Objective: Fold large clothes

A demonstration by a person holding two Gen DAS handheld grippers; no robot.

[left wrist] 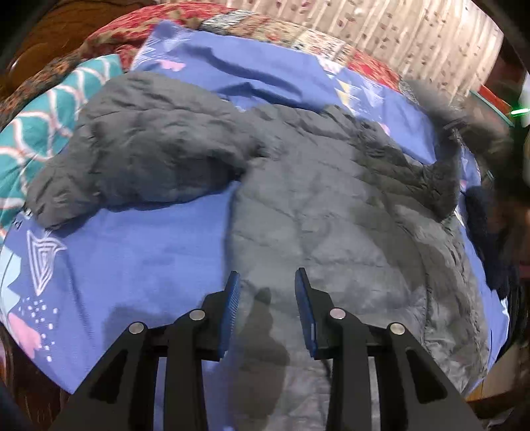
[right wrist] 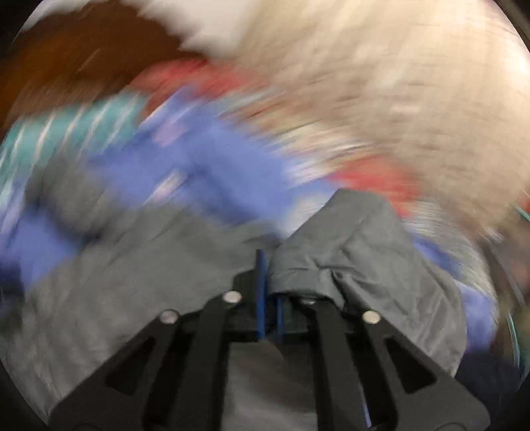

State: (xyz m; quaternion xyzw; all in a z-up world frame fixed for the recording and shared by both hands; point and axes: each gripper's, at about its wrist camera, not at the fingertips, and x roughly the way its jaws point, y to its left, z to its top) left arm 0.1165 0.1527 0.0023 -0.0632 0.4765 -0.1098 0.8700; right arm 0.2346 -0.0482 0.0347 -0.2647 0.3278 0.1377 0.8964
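Note:
A grey quilted jacket (left wrist: 331, 212) lies spread on a blue patterned sheet (left wrist: 142, 252). One sleeve (left wrist: 132, 159) stretches out to the left. My left gripper (left wrist: 266, 285) is open and empty, hovering just above the jacket's lower body near its left edge. In the left wrist view the other sleeve (left wrist: 444, 159) is lifted at the far right. My right gripper (right wrist: 270, 265) is shut on that sleeve's cuff (right wrist: 338, 252), which bunches over its right finger. The right wrist view is heavily motion-blurred.
A teal patterned cloth (left wrist: 36, 132) lies at the left and a red patterned quilt (left wrist: 139, 23) lies beyond the sheet. A pale curtain (left wrist: 397, 36) hangs behind. Dark wood (left wrist: 49, 39) shows at the upper left.

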